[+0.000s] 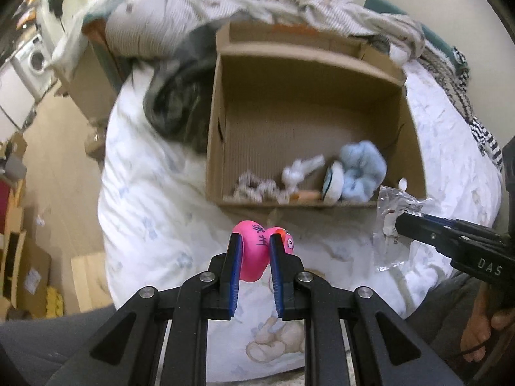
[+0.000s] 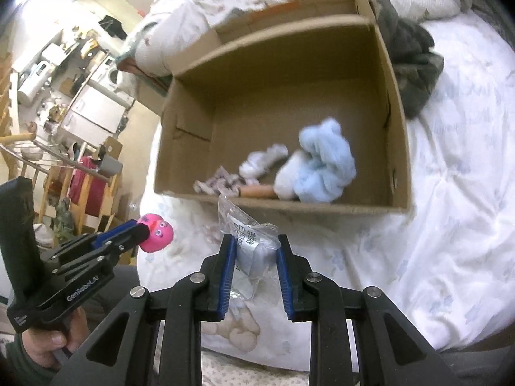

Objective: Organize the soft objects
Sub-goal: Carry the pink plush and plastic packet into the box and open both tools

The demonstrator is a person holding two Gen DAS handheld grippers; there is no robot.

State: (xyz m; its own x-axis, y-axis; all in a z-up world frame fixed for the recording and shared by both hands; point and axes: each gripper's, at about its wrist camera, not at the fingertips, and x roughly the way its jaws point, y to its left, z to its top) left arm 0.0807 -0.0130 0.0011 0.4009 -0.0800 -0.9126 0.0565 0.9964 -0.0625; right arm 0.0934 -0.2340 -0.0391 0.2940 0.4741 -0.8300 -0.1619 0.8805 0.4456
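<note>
A bed (image 2: 450,225) with a white, faintly printed quilt filled both views, with a cluttered room and a washing machine (image 1: 35,59) off to one side. On the quilt sat an open cardboard box (image 2: 397,148); along its near wall lay a pale blue fluffy bundle (image 2: 325,164), a white knotted cloth (image 2: 262,157) and a patterned scrunchie-like piece (image 2: 215,185). A dark grey garment (image 2: 415,64) lay crumpled against the box's outside.

The left gripper (image 1: 254,254) was pinched tight on a pink squishy toy (image 1: 254,251) with a painted face, its body bulging out on both sides of the pads. The right gripper (image 2: 254,251) was clamped on a clear plastic packet (image 2: 254,241) holding something grey and folded. Both items hung above the quilt, just short of the box's near wall.

The risks looked plain. The packet's slick film could slide out of the pads, since only one part of it seemed caught. The toy, squeezed so hard, might spring sideways on release and bounce off the rim. Either load carried too low could also catch the near wall and shift the box.
</note>
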